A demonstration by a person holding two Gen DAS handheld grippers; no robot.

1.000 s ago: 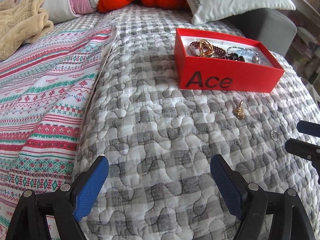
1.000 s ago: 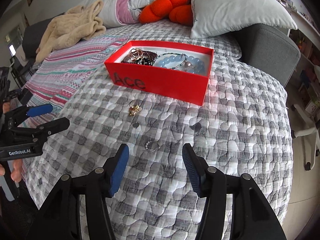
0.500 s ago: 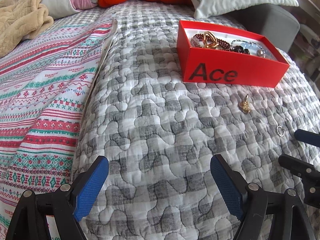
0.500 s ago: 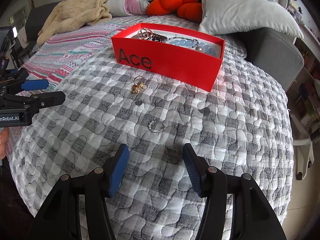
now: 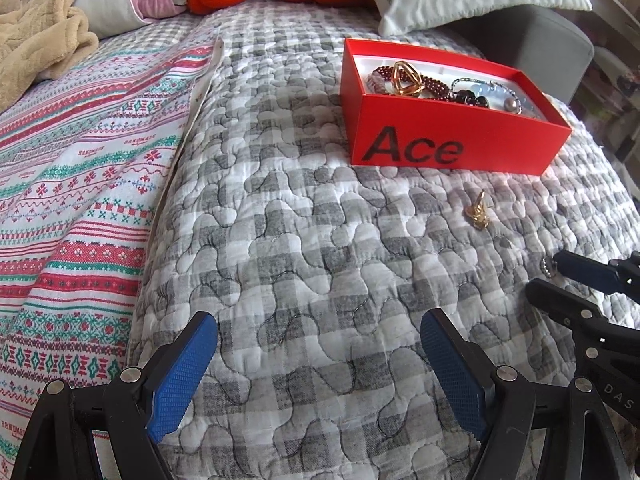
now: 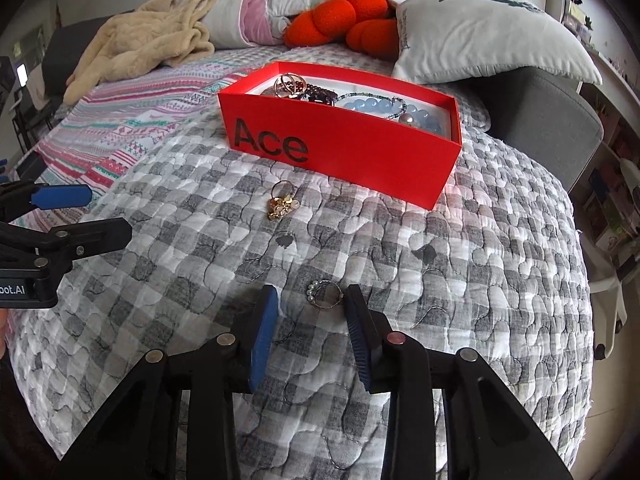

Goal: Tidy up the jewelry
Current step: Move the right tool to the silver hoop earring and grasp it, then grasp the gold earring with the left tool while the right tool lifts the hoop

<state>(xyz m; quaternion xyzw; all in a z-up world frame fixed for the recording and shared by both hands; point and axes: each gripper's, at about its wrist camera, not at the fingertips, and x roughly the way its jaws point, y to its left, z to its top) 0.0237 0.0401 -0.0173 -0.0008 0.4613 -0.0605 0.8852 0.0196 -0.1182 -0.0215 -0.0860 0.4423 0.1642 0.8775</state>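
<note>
Surface: grey-and-white checked quilt (image 6: 460, 264), puffy stitched texture, spread over a bed; striped knit-pattern sheet (image 5: 72, 184) lay alongside it.
Background: beige fleece throw (image 6: 148, 40), orange knotted cushion (image 6: 340, 16) and pale pillow (image 6: 492, 40) at the head end.
Box: red cardboard box (image 6: 360, 156), rectangular, printed "Ace", holding beaded bracelets and a gold wire piece.
Loose items: gold cluster ring (image 6: 282, 202) lay on the quilt just before the box; pearl-set silver ring (image 6: 326, 294) lay nearer.
Right gripper (image 6: 312, 314): jaws had just been closing; silver ring sat between the blue ribbed pads, not visibly pinched.
Left gripper (image 5: 320, 360): jaws spread wide, nothing between them, above bare quilt.
</note>
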